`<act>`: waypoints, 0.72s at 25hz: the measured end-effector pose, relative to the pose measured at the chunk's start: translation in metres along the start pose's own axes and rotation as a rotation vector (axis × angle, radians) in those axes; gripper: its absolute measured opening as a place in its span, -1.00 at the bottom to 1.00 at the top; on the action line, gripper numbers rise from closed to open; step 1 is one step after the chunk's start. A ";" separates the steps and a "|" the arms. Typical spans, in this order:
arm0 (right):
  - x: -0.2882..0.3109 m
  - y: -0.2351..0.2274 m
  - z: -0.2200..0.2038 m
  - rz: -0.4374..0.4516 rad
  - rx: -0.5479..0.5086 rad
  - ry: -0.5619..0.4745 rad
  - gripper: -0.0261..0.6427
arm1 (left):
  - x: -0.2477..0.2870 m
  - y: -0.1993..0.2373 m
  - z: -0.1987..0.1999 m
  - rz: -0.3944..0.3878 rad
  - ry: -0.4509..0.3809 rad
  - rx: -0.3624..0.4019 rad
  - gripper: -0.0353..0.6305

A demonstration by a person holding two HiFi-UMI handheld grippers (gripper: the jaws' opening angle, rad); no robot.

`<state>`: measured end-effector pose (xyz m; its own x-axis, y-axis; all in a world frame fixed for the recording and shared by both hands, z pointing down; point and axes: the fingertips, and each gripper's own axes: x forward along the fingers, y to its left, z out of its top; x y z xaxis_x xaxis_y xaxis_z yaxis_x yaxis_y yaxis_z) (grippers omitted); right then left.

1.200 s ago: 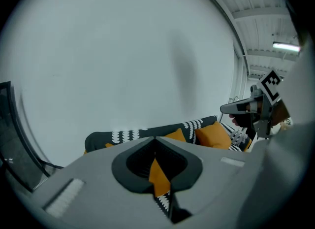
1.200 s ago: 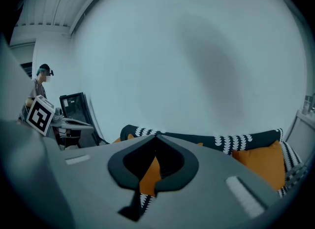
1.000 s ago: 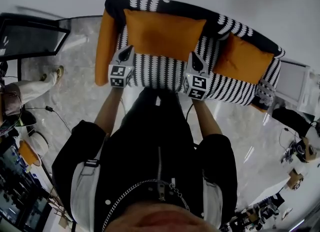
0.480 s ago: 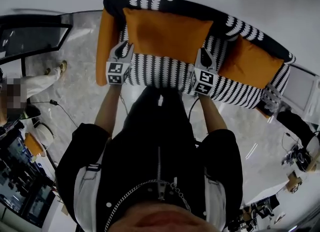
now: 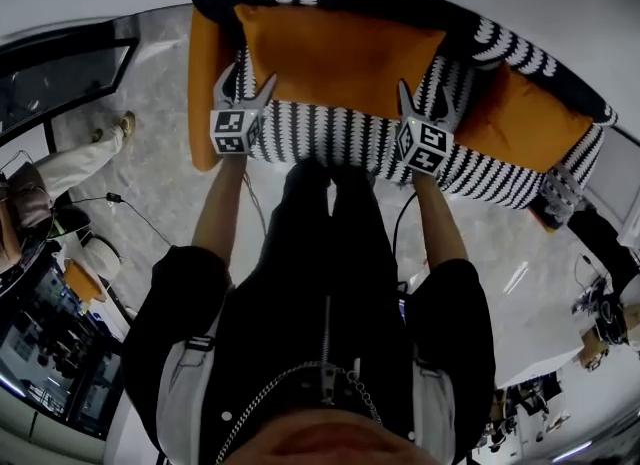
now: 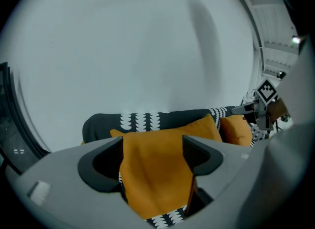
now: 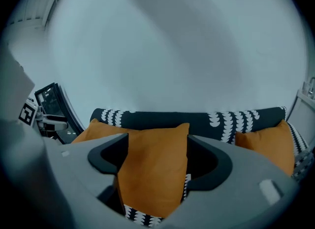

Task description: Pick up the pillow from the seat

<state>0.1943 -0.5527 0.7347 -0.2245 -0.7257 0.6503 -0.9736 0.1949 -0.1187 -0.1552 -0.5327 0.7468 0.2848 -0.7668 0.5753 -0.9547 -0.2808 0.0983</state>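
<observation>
At the front edge of the black-and-white patterned sofa (image 5: pixel 330 138), both grippers were presented to the large orange pillow (image 5: pixel 340 53). The pillow stood on the seat, leaning against the backrest.

Left gripper (image 5: pixel 247 88): positioned at the pillow's lower left corner. Its jaws had just been opening and stood wide apart. In the left gripper view, its dark fingers (image 6: pixel 98 161) flanked orange fabric that filled the gap between them. No pinch on the fabric was observed.

Right gripper (image 5: pixel 432 105): positioned at the pillow's lower right corner. Its jaws had likewise just been opening and stood spread. In the right gripper view, its fingers (image 7: pixel 110 156) framed the pillow's right portion, again without clamping it.

Differences between views: only the head view showed both grippers together, the arms of the person holding them, the pale marbled floor (image 5: pixel 150 153), and a bystander's leg (image 5: pixel 80 168) at the left. The left gripper view caught the right gripper's marker cube (image 6: pixel 266 91) at its right edge. The right gripper view caught the left gripper's marker cube (image 7: pixel 27 113) at its left edge. A second orange pillow (image 5: pixel 520 123) sat further right on the sofa and appeared in all three views.
</observation>
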 end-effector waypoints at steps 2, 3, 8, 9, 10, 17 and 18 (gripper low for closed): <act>0.018 -0.008 -0.005 -0.005 0.033 0.009 0.26 | 0.014 0.011 -0.006 0.018 -0.002 -0.045 0.27; 0.027 -0.012 -0.006 -0.010 0.051 0.011 0.30 | 0.022 0.017 -0.008 0.025 -0.003 -0.064 0.29; 0.070 -0.030 0.000 -0.046 0.117 0.003 0.41 | 0.060 0.041 -0.006 0.052 -0.008 -0.104 0.33; 0.078 -0.032 0.003 -0.054 0.125 0.001 0.42 | 0.068 0.045 -0.004 0.054 -0.009 -0.105 0.33; 0.086 -0.034 0.005 -0.062 0.132 0.000 0.42 | 0.075 0.050 -0.002 0.057 -0.008 -0.104 0.35; 0.120 -0.059 0.023 -0.095 0.154 0.009 0.43 | 0.120 0.060 0.017 0.058 0.009 -0.063 0.41; 0.124 -0.063 0.023 -0.100 0.157 0.016 0.43 | 0.126 0.063 0.017 0.060 0.013 -0.072 0.42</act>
<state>0.2269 -0.6703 0.8053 -0.1264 -0.7256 0.6764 -0.9857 0.0156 -0.1675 -0.1777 -0.6570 0.8119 0.2262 -0.7735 0.5920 -0.9739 -0.1919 0.1214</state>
